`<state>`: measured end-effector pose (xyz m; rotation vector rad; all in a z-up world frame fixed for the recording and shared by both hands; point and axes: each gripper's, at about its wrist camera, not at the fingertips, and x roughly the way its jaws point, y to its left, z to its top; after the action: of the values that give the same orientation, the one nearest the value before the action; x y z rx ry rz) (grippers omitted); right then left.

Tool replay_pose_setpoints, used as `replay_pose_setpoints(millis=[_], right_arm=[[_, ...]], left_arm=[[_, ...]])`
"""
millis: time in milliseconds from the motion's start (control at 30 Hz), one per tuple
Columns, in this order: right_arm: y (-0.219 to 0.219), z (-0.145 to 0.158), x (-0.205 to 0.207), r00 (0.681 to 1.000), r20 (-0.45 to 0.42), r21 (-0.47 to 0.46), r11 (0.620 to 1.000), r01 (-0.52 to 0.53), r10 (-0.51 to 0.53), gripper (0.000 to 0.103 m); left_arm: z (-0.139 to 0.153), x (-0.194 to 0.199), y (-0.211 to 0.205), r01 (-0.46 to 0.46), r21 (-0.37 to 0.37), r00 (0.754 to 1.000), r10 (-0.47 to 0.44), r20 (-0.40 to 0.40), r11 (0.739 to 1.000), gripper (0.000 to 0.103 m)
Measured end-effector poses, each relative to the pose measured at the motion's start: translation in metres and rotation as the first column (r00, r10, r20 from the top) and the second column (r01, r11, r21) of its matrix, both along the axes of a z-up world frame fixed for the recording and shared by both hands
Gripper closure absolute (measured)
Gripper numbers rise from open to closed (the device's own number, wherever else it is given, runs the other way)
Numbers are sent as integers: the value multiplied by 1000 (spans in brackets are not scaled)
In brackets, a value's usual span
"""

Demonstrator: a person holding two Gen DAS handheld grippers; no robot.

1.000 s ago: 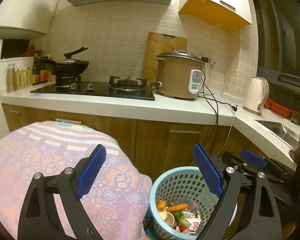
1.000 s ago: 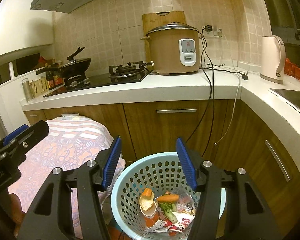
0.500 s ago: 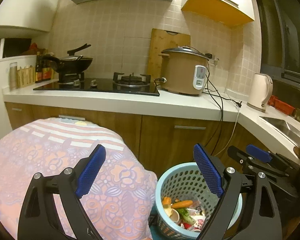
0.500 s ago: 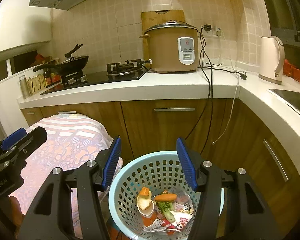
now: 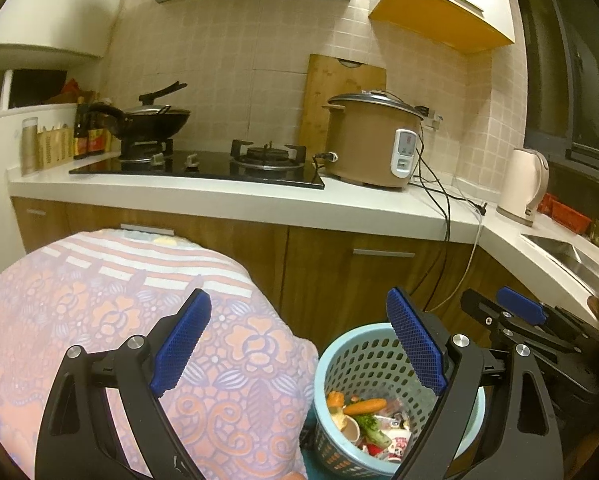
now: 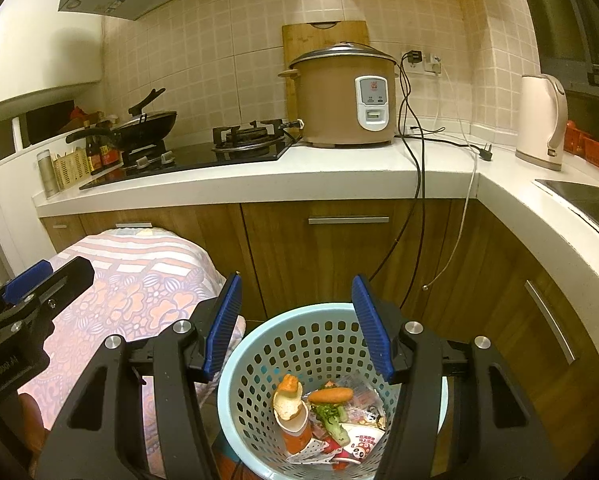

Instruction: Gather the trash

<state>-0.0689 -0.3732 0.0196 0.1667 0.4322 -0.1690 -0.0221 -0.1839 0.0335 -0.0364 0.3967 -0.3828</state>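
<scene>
A light blue perforated trash basket (image 6: pixel 259 364) stands on the floor in front of the wooden cabinets; it also shows in the left wrist view (image 5: pixel 339 364). It holds a carrot (image 6: pixel 331 395), orange peel (image 6: pixel 287 400), greens, a paper cup and wrappers. My right gripper (image 6: pixel 297 328) is open and empty above the basket. My left gripper (image 5: pixel 297 344) is open and empty, above the basket's left edge and the cloth. The left gripper shows at the left of the right wrist view (image 6: pixel 27 284).
A pink floral cloth (image 5: pixel 79 304) covers a surface left of the basket. The white countertop (image 6: pixel 339 168) carries a gas hob, a wok (image 5: pixel 155 118), a brown rice cooker (image 6: pixel 343 96) with hanging cords, and a kettle (image 6: pixel 541 120). A sink (image 6: pixel 583 196) lies at right.
Both grippers have drawn slightly back and up from the basket, staying open. The basket's contents have not moved.
</scene>
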Motion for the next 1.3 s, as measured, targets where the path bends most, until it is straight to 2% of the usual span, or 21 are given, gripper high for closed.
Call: replay_pose_setpoints(millis=[1067, 1300], right_arm=[[9, 3, -4, 1000, 7, 4, 1000, 4, -4, 49], [13, 6, -7, 1000, 14, 7, 1000, 6, -6, 49]], left_arm=[[5, -5, 3, 0, -3, 1000, 0, 0, 1000, 16], [10, -8, 4, -10, 5, 1000, 10, 5, 1000, 13]])
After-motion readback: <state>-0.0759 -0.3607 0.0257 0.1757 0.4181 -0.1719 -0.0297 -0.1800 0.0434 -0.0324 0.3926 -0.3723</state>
